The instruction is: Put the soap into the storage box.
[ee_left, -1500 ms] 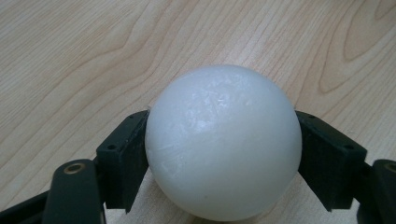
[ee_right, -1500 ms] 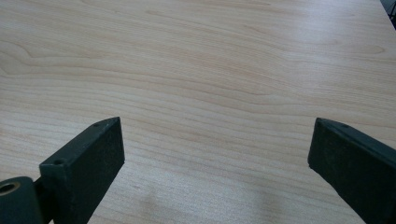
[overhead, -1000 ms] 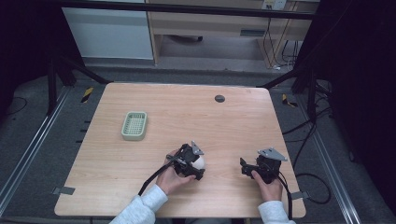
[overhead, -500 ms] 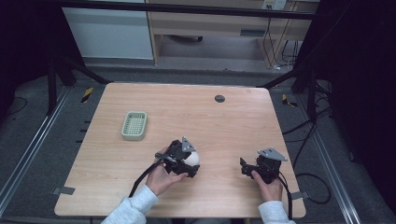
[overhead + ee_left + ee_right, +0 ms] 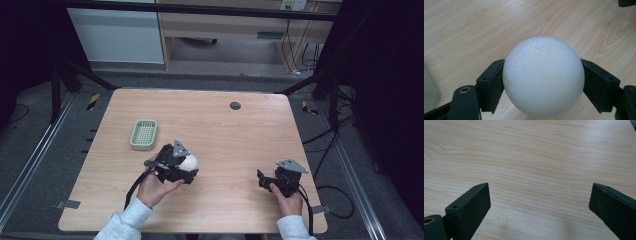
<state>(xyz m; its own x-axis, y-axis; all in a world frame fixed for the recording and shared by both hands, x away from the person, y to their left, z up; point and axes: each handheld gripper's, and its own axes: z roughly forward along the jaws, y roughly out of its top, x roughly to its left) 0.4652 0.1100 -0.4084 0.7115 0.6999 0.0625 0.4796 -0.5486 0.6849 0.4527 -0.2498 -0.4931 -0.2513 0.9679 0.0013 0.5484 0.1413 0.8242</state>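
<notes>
High view: left gripper [image 5: 186, 162] sits near the front middle of the table [image 5: 240, 130], clamped on a white ball [image 5: 189, 161]. The ball is between its jaws, just off the wood or resting lightly on it; cannot tell which. A green basket [image 5: 144, 134] lies a little beyond and to the left of this gripper, near but apart. Likely the place the ball is meant for, hence the grip held low and pointed that way. Right gripper [image 5: 265, 180] rests well off to the right, near the front edge, carrying nothing; probably parked out of the way.

Left gripper view: ball [image 5: 543, 76] is pinched at its widest part, one pad [image 5: 491, 83] on each side, squarely opposite. That hold suits a round, smooth thing that could squirt out if caught off-centre. Pale green edge at far left is probably the basket [image 5: 430, 92].

Right gripper view: jaws spread wide, bare wood between them.
</notes>
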